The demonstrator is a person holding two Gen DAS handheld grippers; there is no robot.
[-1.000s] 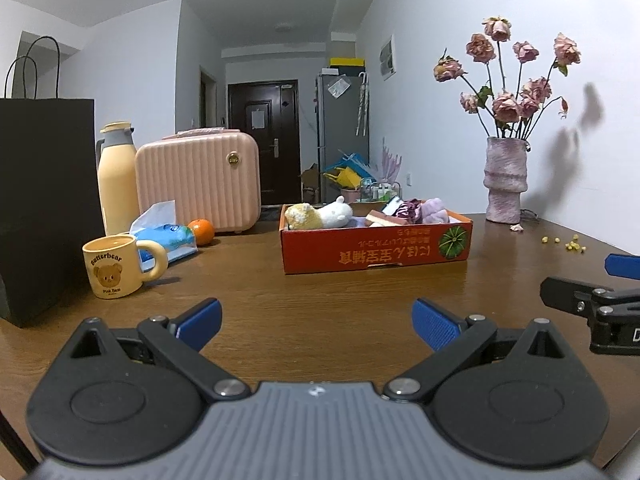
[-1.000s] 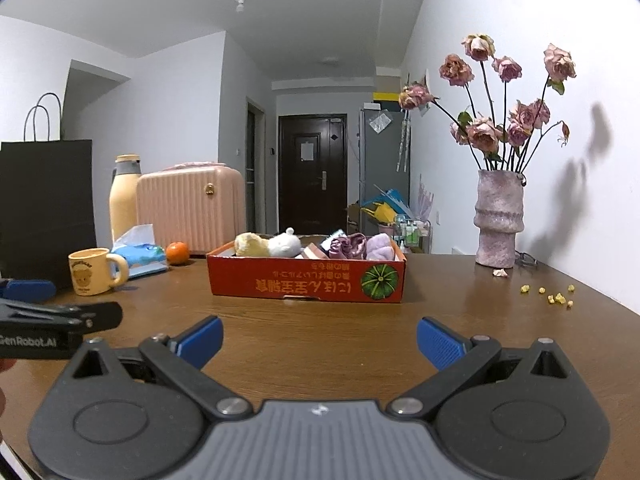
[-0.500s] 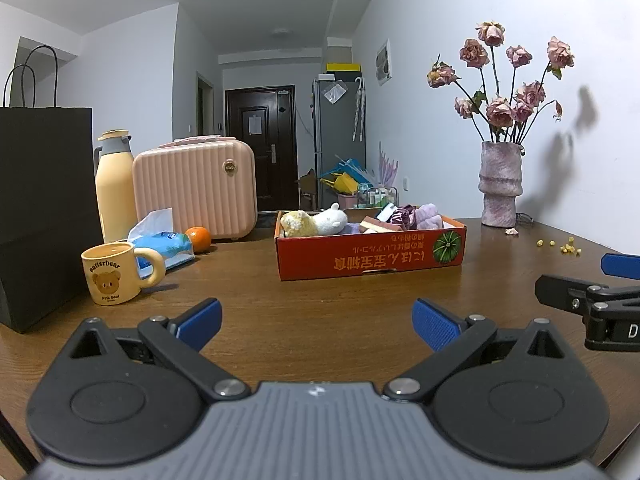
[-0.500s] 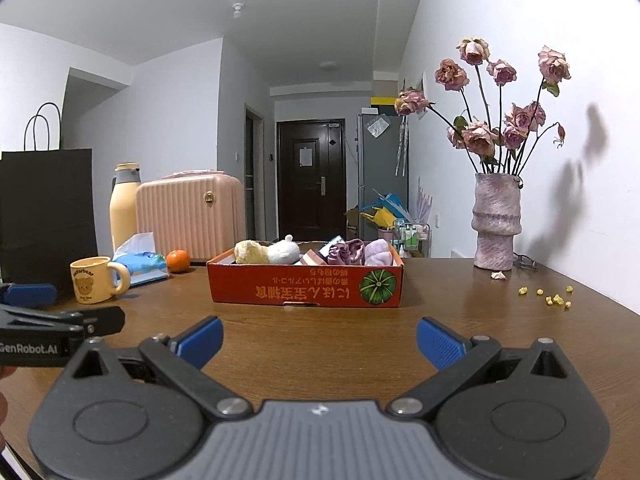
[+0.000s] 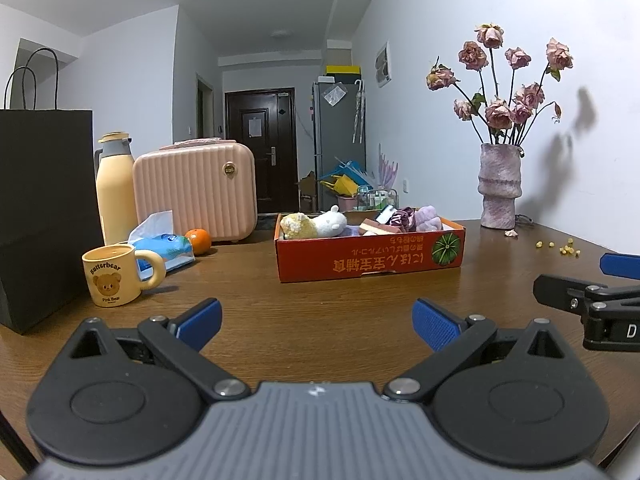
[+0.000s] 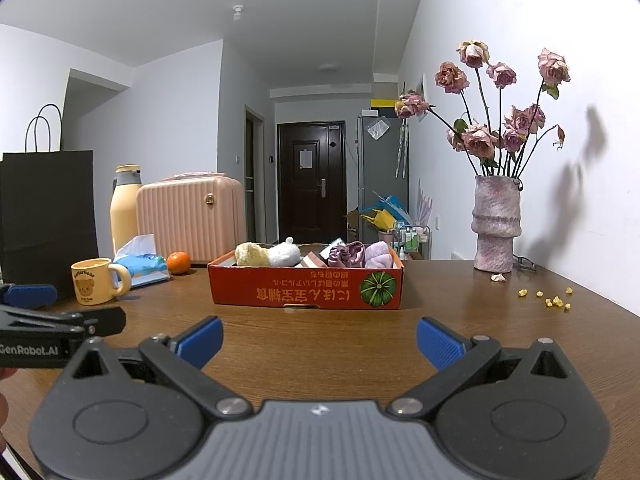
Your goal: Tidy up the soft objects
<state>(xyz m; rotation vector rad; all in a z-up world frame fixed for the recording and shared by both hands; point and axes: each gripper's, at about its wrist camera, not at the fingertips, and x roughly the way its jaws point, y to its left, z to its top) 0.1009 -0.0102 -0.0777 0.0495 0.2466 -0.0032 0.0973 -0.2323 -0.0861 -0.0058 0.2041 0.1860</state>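
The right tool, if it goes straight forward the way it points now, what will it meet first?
Probably the red cardboard box holding the soft toys. The right tool is open and empty, and only bare wooden table lies between it and the box's front wall. How far off that wall stands is unclear.

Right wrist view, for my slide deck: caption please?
Open right tool faces a red box of soft toys on a wooden table.

Glossy wood-grain table [image 5: 320, 312], printed cardboard box [image 6: 306, 291] holding fuzzy plush toys [image 6: 267, 255], rough-textured vase [image 6: 496, 226] at two o'clock, ribbed hard-shell case [image 5: 195, 192], matt black paper bag [image 5: 44, 200] at nine.
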